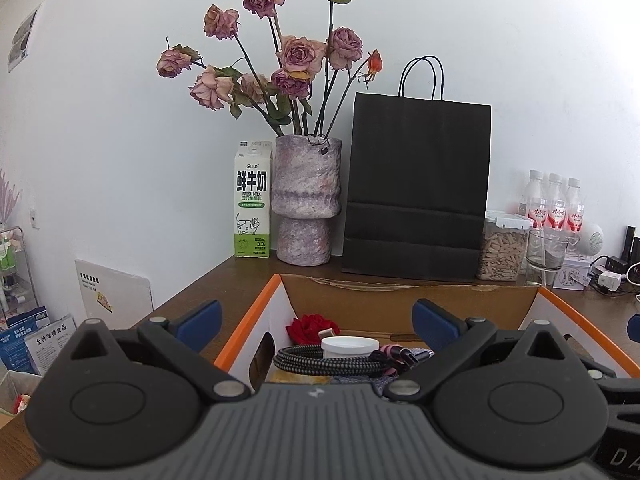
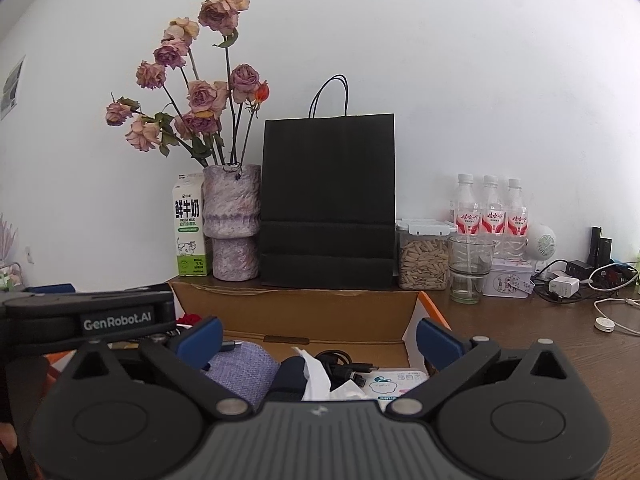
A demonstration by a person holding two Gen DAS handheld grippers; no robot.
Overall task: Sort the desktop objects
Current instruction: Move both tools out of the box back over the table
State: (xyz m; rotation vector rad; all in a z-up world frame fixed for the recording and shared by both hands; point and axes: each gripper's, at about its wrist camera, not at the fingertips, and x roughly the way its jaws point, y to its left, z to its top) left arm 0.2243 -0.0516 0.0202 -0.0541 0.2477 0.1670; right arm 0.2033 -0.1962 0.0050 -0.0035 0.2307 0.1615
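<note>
Both tongs spread wide and empty: left tongs, right tongs, poised over the open cardboard box on the near worktop, probably to pick. Inside: braided cable, white lid, purple pouch, tissue. Box floor and lower contents hidden behind tong bodies.

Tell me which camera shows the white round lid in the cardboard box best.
The left wrist view: the white round lid sits unobstructed between the open fingers, above a braided cable in the cardboard box. In the right wrist view I cannot find it; the left gripper blocks that side of the box.
</note>
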